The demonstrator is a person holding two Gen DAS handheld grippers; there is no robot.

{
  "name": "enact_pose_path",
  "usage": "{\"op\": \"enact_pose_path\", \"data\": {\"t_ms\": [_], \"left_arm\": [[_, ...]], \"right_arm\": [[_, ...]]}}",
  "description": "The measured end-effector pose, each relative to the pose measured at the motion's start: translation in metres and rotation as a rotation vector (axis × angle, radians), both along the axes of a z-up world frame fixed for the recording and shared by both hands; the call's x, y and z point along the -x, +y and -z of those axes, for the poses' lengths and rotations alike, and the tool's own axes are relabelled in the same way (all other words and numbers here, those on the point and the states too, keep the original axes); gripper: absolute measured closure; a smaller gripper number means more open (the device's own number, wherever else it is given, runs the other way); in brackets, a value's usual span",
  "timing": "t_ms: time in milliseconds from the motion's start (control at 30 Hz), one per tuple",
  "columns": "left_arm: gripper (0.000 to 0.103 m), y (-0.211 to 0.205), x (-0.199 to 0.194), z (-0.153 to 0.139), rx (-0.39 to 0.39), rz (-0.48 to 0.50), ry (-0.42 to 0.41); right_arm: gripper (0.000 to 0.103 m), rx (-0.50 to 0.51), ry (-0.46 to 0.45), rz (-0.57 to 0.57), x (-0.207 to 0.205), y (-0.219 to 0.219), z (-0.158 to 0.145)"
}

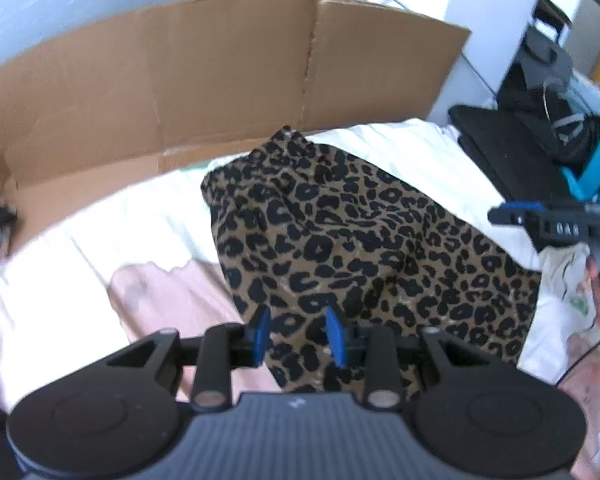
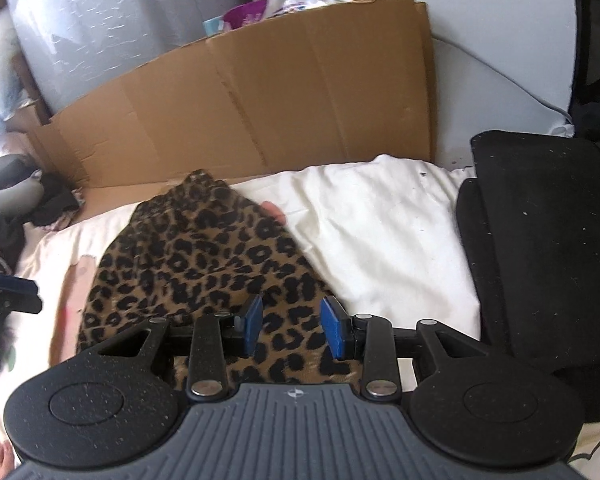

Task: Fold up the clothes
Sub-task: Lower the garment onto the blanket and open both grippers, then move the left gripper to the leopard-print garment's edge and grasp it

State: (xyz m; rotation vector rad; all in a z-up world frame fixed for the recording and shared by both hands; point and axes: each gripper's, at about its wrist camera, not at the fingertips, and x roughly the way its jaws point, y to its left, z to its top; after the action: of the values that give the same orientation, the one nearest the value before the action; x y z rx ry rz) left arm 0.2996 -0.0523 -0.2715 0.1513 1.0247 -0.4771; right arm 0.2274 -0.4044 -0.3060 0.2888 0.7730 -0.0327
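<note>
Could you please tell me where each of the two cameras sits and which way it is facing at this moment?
Left wrist view: sits on the left gripper, looking along its open blue fingers over the leopard-print garment toward the cardboard sheet; the right gripper shows at the right edge.
Right wrist view: sits on the right gripper, fingers open above the garment's near edge, facing the cardboard; the left gripper shows at the left edge.
Shared: the garment, the cardboard and the white bedding.
</note>
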Motion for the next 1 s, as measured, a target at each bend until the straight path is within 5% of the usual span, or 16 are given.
{"op": "enact_pose_path", "data": {"t_ms": [400, 600, 1000], "left_arm": [[0.070, 0.024, 0.039, 0.058, 0.047, -0.021, 0.217], [0.070, 0.025, 0.054, 0.064, 0.057, 0.015, 0.268], [0.070, 0.064, 0.085, 0.058, 0.002, 0.165, 0.292]], "right_arm": [[0.064, -0.004, 0.129, -0.074, 0.020, 0.038, 0.035], [0.064, 0.058, 0.223, -0.055, 0.033, 0.038, 0.059], [0.064, 0.156, 0.276, -0.057, 0.052, 0.038, 0.049]]}}
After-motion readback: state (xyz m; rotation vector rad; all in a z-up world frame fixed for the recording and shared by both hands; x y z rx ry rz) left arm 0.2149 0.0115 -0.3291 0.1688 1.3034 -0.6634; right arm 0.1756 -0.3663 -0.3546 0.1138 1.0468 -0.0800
